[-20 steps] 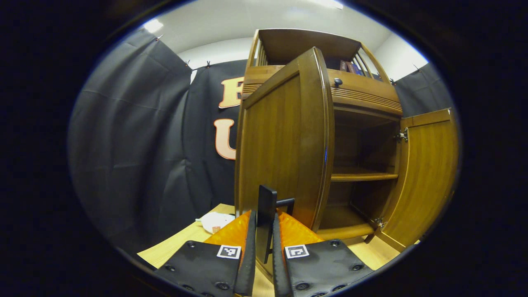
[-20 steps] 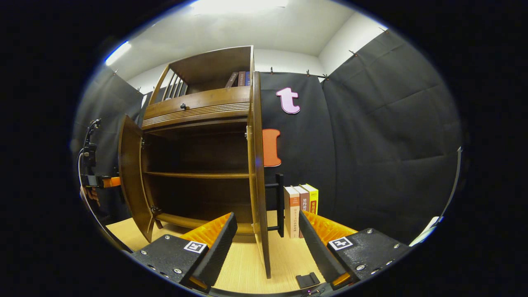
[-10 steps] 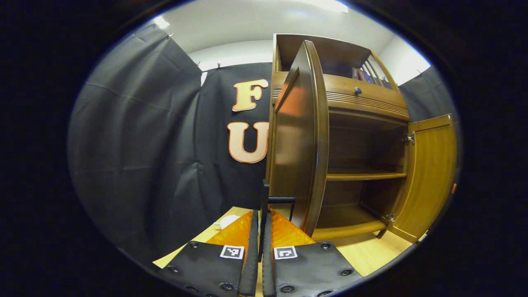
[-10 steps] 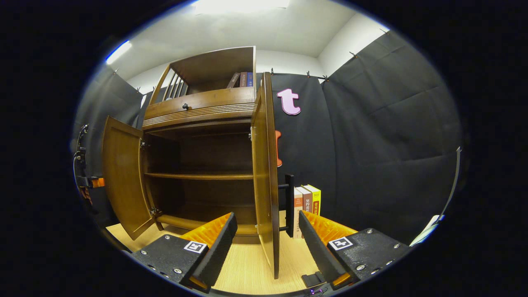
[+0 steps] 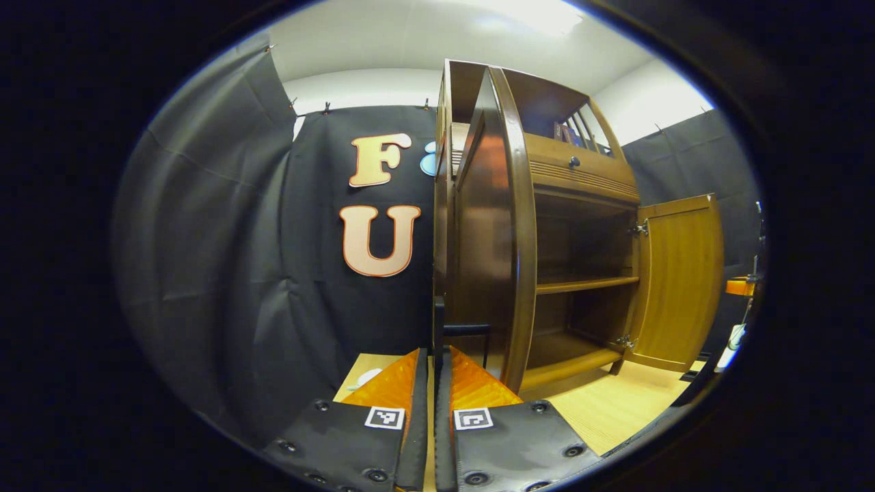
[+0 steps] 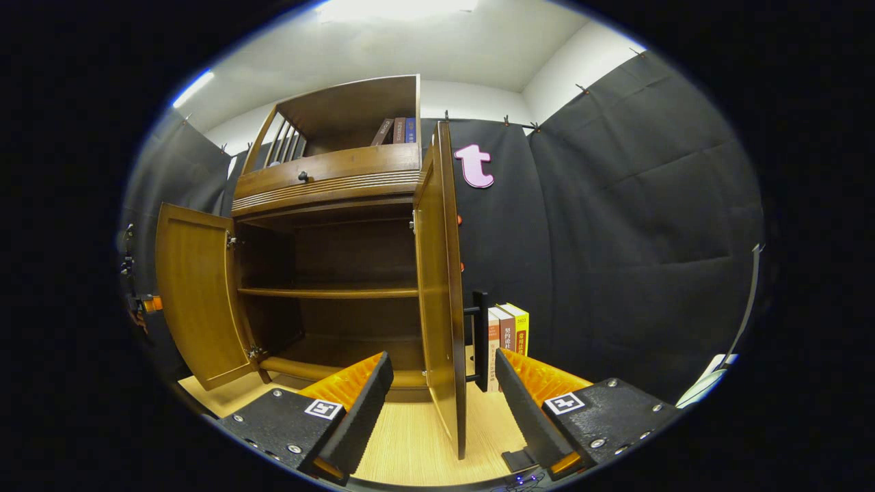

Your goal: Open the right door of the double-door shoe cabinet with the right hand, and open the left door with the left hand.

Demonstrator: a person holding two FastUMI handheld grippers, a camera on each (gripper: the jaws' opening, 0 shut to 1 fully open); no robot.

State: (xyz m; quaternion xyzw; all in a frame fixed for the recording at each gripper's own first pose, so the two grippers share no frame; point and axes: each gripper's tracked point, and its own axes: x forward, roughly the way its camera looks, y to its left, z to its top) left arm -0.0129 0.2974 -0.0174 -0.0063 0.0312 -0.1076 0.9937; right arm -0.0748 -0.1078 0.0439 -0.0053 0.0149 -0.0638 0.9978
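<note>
Cabinet (image 6: 328, 178) stands on the desk (image 6: 410, 444) with both doors swung out.

In the left gripper view, the left tongs (image 5: 431, 362) are clenched on the black handle (image 5: 441, 328) of the left door (image 5: 489, 232): both fingers press the handle's upright bar between them. This door stands edge-on just ahead of the tongs, opened well out from the cabinet front. Past it, the cabinet's inner shelf (image 5: 584, 285) shows, and beyond that the right door (image 5: 677, 280) hangs open on the cabinet's far side. A small white thing (image 5: 369, 376) lies on the desk to the left of the cabinet.

In the right gripper view, the right tongs (image 6: 443, 372) are released, fingers spread wide, with the right door's (image 6: 441, 273) lower edge standing between them and touching neither. Its black handle (image 6: 480, 338) sits on the door's outer face, near the right finger but apart from it. Three books (image 6: 507, 335) stand upright on the desk just right of the cabinet, behind that handle. More books (image 6: 396, 130) lean in the cabinet's top shelf, above a drawer knob (image 6: 302, 176).
</note>
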